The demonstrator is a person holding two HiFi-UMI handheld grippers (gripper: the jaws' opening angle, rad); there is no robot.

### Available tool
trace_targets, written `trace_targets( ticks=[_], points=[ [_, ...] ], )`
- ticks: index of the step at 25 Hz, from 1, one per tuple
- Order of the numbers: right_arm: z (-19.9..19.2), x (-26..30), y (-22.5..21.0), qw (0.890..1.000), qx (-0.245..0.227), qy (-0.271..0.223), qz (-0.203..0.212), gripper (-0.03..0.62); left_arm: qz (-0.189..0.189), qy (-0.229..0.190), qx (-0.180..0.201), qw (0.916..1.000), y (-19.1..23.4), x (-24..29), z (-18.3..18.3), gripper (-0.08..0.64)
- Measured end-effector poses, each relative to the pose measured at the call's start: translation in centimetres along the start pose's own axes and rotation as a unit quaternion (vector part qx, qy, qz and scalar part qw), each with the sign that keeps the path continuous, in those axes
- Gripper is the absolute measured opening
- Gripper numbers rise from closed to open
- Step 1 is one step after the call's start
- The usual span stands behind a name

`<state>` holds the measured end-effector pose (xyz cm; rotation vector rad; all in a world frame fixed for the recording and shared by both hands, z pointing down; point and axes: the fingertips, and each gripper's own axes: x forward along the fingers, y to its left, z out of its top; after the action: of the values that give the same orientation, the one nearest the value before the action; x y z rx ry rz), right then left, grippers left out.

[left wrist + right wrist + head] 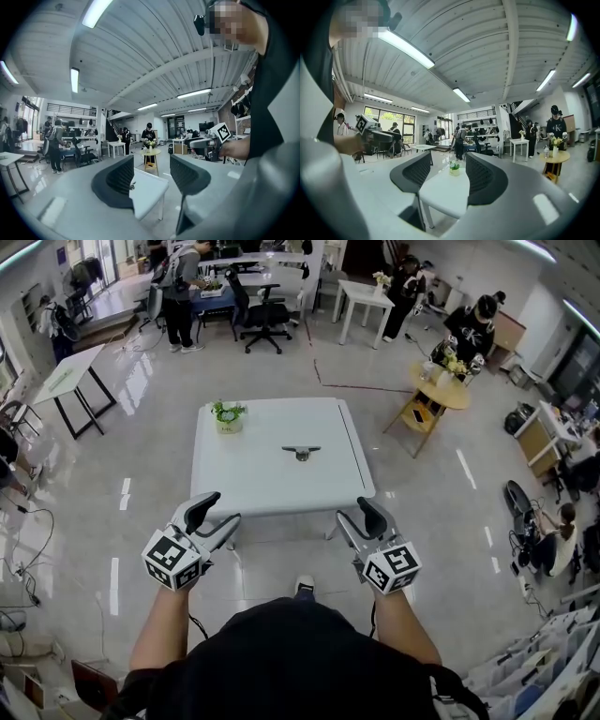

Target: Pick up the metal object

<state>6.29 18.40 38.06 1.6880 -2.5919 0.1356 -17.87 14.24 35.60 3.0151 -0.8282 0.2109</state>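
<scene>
The metal object (pixel 301 452), a small dark winged piece, lies near the middle of a white square table (pixel 272 488). Both grippers hover short of the table's near edge, above the floor. My left gripper (pixel 214 517) is open and holds nothing; my right gripper (pixel 359 521) is likewise open and holds nothing. In the left gripper view the open jaws (pixel 152 171) frame the table's corner (pixel 150 194), and the metal object (pixel 132 186) peeks out beside the left finger. Through the open jaws in the right gripper view (pixel 447 171) I see the table (pixel 440 194).
A small potted plant (pixel 228 416) stands at the table's far left corner, also in the right gripper view (pixel 454 168). A round yellow table (pixel 441 390) with flowers stands to the right. Several people, office chairs (pixel 262 320) and white tables fill the back of the room.
</scene>
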Motion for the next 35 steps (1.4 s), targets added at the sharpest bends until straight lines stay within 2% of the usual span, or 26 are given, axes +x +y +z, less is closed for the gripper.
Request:
trace_targets(
  ticks=[13, 17, 35],
  points=[
    [-0.8, 3.8, -6.0, 1.000, 0.016, 0.020, 0.008, 0.278, 0.006, 0.021, -0.013, 0.9997, 2.5, 6.6, -0.8, 0.247],
    [-1.3, 5.7, -7.6, 0.999, 0.019, 0.033, 0.009, 0.285, 0.010, 0.030, -0.029, 0.9991, 3.6, 7.8, -1.5, 0.249],
    [-1.5, 12.6, -13.3, 0.998, 0.022, 0.055, 0.033, 0.291, 0.031, 0.037, -0.044, 0.9979, 9.1, 13.7, -1.8, 0.258]
  ],
)
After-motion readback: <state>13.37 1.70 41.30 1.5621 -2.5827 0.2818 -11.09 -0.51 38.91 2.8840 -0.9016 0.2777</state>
